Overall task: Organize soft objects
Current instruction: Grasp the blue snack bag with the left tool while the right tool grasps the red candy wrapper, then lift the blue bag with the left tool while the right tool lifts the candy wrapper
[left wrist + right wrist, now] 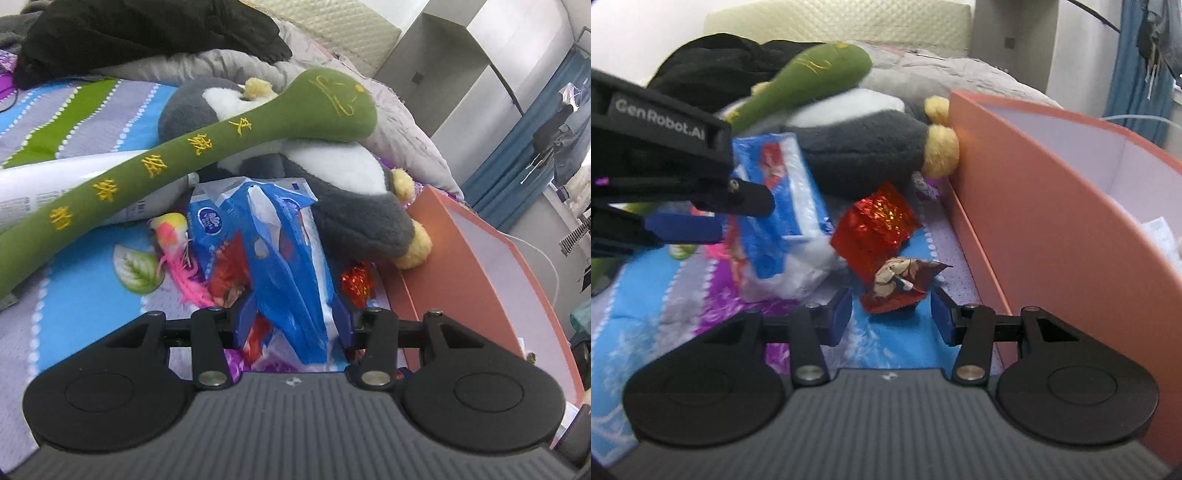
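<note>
A blue tissue pack (284,251) lies on the striped bedsheet (81,306). My left gripper (293,317) is open, one blue pad on each side of the pack's near end. A long green plush (184,155) with yellow embroidery rests across a grey and white penguin plush (351,206) behind it. In the right wrist view my right gripper (892,317) is open just short of a dark red snack wrapper (901,280), with a shiny red foil packet (875,229) beyond. The left gripper (742,216) shows at the left, at the tissue pack (786,206).
A salmon-coloured open box (1034,221) stands on the right, its wall against the penguin's yellow feet (940,155). A pink feather toy (177,240) and a white tube (44,184) lie left of the pack. A black garment (147,29) and a grey quilt (388,110) are heaped behind.
</note>
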Demonstrator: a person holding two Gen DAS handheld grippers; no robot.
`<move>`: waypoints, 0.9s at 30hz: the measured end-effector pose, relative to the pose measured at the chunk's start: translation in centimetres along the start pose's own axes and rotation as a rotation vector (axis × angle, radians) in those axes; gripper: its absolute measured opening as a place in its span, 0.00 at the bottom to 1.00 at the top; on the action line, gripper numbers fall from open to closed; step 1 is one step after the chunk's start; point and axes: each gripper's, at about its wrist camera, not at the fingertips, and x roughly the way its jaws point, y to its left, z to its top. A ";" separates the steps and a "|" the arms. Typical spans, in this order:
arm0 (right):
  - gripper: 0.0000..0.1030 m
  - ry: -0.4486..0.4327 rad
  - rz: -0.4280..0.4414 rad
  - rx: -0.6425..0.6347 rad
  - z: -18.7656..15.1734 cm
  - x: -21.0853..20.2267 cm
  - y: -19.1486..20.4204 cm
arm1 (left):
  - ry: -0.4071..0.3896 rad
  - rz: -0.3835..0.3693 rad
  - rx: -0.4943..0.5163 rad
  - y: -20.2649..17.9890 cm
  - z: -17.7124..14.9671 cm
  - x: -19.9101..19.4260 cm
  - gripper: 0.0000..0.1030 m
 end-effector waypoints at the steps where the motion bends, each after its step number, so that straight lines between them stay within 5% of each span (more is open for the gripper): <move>1: 0.48 0.006 -0.004 0.004 0.0 0.5 0.0 | 0.002 0.000 -0.001 0.1 0.1 0.4 0.50; 8: 0.42 -0.016 -0.026 -0.033 0.4 1.7 0.9 | 0.006 0.007 0.014 -0.2 0.4 3.0 0.47; 12: 0.38 -0.017 -0.023 -0.026 0.6 1.3 0.6 | -0.004 0.025 0.028 -0.4 0.3 2.9 0.25; 15: 0.37 -0.020 -0.017 -0.022 0.8 0.5 0.3 | -0.019 0.016 0.023 -0.3 0.3 2.0 0.19; 27: 0.37 0.009 0.046 0.018 -0.1 -3.8 -0.8 | -0.028 0.012 0.073 -1.9 -1.0 -4.4 0.17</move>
